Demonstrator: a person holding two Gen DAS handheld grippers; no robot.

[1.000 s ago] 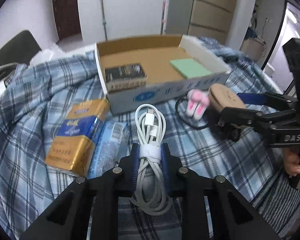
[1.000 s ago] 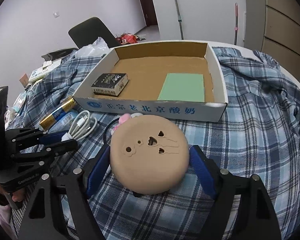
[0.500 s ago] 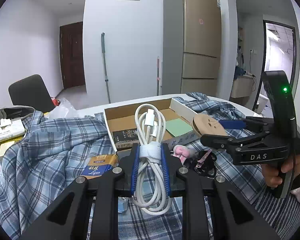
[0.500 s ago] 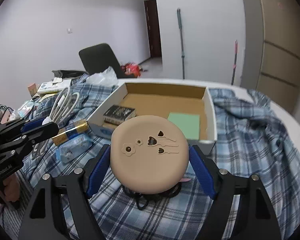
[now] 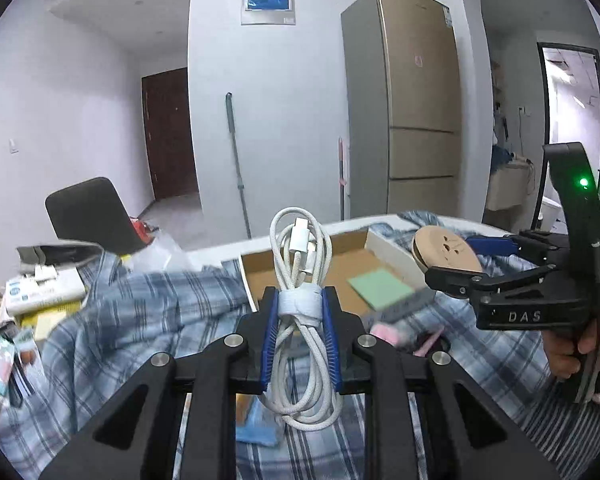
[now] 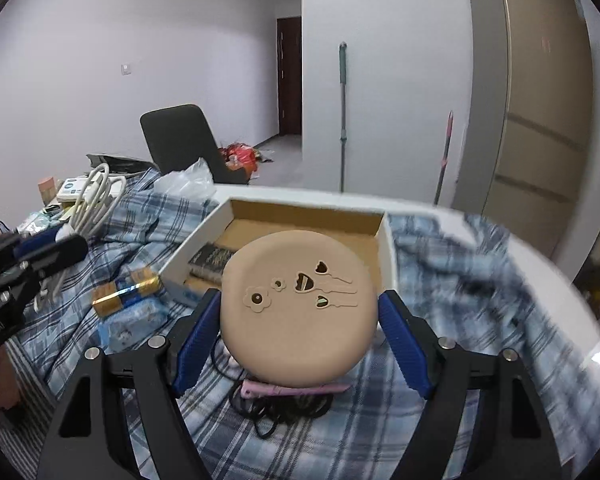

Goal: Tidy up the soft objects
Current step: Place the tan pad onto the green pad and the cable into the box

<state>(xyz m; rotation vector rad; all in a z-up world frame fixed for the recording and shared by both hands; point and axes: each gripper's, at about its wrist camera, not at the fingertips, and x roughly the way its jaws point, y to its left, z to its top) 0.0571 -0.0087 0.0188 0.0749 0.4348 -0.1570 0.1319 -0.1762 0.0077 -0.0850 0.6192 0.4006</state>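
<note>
My left gripper is shut on a coiled white cable and holds it up above the plaid cloth, in front of the cardboard tray. My right gripper is shut on a round tan case with heart cut-outs, held above the cloth near the tray's front edge. In the left wrist view the tan case and right gripper are at the right. In the right wrist view the white cable and left gripper are at the left.
The tray holds a dark box and a green pad. On the plaid cloth lie a gold-blue pack, a blue packet, a pink item and a black cord. Clutter is at the far left.
Both grippers have risen and tilted up with their loads; the cable and the tan case are now lifted off the cloth and the views show more of the room.
</note>
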